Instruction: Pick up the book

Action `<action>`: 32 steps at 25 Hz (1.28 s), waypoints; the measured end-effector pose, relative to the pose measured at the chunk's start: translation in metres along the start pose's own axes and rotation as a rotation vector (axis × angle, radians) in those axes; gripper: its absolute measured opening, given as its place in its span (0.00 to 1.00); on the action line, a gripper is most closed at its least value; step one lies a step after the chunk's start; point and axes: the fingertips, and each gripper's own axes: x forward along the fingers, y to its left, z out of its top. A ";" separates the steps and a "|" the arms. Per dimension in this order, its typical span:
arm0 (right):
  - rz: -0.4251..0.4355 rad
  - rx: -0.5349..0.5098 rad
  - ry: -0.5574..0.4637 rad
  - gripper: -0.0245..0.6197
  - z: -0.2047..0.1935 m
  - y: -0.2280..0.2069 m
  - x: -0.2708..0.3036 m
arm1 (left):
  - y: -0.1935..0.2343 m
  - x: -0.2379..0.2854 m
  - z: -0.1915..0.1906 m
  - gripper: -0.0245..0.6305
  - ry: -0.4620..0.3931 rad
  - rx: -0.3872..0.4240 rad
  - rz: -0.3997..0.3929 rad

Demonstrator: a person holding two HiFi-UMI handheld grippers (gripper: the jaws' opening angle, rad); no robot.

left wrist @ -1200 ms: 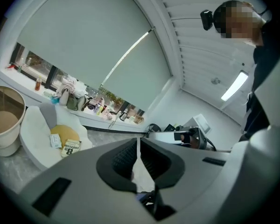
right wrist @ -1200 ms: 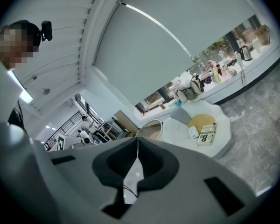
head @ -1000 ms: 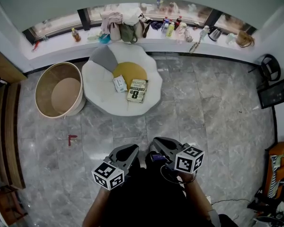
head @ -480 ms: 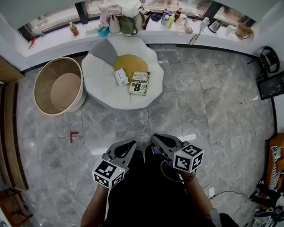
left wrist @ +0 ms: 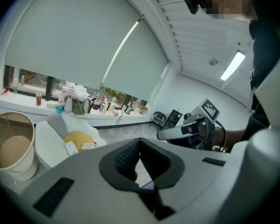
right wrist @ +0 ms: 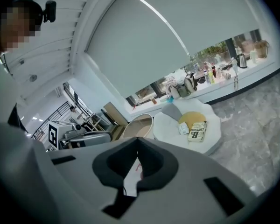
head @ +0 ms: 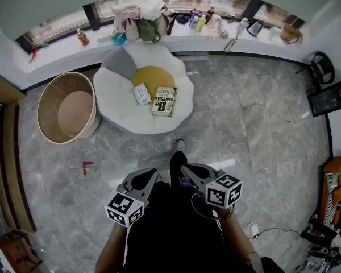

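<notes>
Two grippers, left gripper [head: 150, 174] and right gripper [head: 187, 168], jaws closed, empty | change: one shoe [head: 180, 145] now steps out at 12 o'clock, so the approach is on, no reach yet | one book [head: 165, 101] on one white seat [head: 116, 104], 12 o'clock, well apart | one small box [head: 141, 93] at book's 10 o'clock | one tub [head: 90, 124] at seat's 9 o'clock

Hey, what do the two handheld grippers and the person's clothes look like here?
The left gripper and right gripper are light grey plastic shells with black ribbed jaw pads. Each carries a white cube printed with black square markers: the left cube and the right cube. A thin black cable loops beneath the right gripper. The person wears a black top.
</notes>
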 end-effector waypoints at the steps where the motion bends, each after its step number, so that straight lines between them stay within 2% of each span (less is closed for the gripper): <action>1: 0.008 -0.004 0.001 0.06 0.005 -0.003 0.003 | 0.001 0.005 0.002 0.06 0.003 0.001 0.001; 8: 0.052 -0.001 -0.004 0.06 0.052 -0.036 0.020 | 0.010 0.042 0.030 0.06 -0.006 -0.022 0.001; 15: 0.072 0.038 -0.016 0.06 0.111 -0.089 0.030 | 0.026 0.098 0.071 0.06 -0.002 -0.002 0.017; 21: 0.081 0.046 0.006 0.06 0.149 -0.126 0.036 | 0.046 0.141 0.108 0.06 -0.031 -0.057 0.064; 32: 0.124 0.092 0.088 0.06 0.164 -0.181 0.037 | 0.051 0.204 0.124 0.06 -0.033 -0.141 0.100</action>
